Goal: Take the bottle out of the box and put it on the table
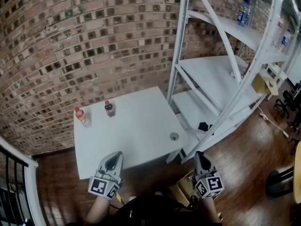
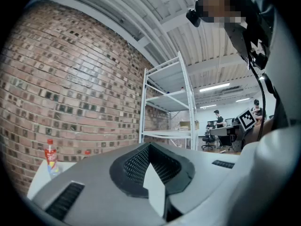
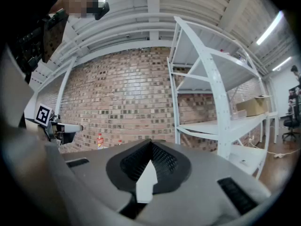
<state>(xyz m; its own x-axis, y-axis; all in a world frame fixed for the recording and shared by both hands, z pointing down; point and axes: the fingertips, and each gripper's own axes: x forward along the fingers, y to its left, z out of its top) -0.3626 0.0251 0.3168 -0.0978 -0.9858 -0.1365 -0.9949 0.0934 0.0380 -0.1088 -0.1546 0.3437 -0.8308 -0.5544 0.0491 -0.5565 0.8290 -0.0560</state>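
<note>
Two bottles stand on the white table (image 1: 136, 135) at its far left: a clear one with a red cap (image 1: 82, 117) and a dark cola bottle (image 1: 109, 108). Both also show in the left gripper view, the red-capped bottle (image 2: 50, 157) and the dark bottle's cap (image 2: 87, 152). A brown cardboard box (image 1: 182, 190) lies on the floor by the person's legs, mostly hidden. My left gripper (image 1: 113, 159) hovers at the table's near edge, shut and empty. My right gripper (image 1: 201, 157) hangs beyond the table's right side, above the box, shut and empty.
A white metal shelf rack (image 1: 221, 79) stands right of the table, with bottles (image 1: 243, 11) on an upper shelf and a cardboard box (image 1: 262, 84) on another. A small grey round thing (image 1: 174, 136) lies at the table's right edge. Brick wall behind; office chairs far right.
</note>
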